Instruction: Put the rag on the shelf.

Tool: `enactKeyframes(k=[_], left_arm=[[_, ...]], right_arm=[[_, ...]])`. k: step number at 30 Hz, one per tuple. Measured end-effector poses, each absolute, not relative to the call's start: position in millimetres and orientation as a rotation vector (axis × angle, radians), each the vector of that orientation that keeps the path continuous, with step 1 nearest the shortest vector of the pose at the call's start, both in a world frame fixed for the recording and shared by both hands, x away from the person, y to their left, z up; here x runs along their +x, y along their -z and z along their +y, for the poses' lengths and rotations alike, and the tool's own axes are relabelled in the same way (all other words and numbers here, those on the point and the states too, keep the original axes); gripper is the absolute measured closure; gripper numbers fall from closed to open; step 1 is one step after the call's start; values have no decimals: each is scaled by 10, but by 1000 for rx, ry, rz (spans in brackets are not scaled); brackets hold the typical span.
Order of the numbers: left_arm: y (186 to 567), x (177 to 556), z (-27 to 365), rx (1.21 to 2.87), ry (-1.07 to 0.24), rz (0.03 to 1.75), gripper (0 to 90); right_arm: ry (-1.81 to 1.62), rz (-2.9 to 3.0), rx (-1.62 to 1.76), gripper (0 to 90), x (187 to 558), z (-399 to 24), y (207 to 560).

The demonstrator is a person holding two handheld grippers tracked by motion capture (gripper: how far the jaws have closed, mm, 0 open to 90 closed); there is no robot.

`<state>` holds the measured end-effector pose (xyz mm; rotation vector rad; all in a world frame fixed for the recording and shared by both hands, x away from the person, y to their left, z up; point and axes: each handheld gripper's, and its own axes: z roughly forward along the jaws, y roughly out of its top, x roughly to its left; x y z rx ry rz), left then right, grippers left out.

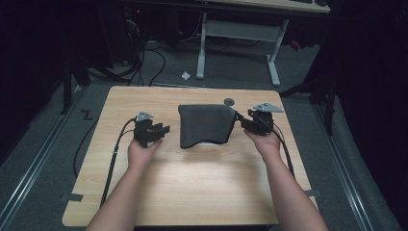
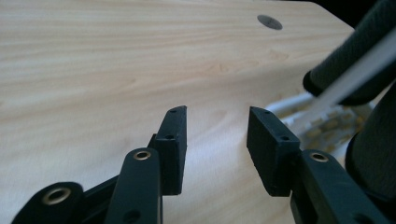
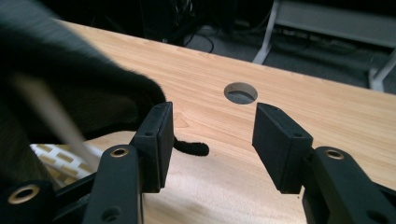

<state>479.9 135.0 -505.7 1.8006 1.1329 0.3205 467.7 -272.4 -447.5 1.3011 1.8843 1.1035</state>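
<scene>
While both jaws stand apart with nothing between them, the dark cloth (image 1: 207,124) lies folded near the far edge of the surface (image 1: 192,192), over a white patterned thing (image 2: 322,122). The left hand-held gripper (image 1: 161,131) is well apart from it; the right hand-held gripper (image 1: 246,123) sits just beside its right edge. Pinching opposite corners squarely, low to the wood, should keep the fold tidy.

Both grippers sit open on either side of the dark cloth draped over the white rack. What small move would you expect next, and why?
Probably the right gripper closes on the dark cloth, since its open jaws stand right at the cloth's right edge. The left gripper is open too, but bare table lies between it and the cloth, so it has farther to go. The white rack peeks from underneath.
</scene>
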Motion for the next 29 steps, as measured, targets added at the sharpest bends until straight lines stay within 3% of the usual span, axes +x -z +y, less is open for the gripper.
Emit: enactKeyframes(k=[6,20,29], left_arm=[[5132,4375,1397,1845,-352,1081,556],[5290,3517,1571,1882,-289,1081,495],[5291,3421,1513,1916,-311,1064,487]], right_arm=[[-1063,1890,1267,482,4345,-2742,4617],[-1001,1935,1214,468,3295,-2859,5096],[-998,1956,1214,469,3240,-2870,5136]])
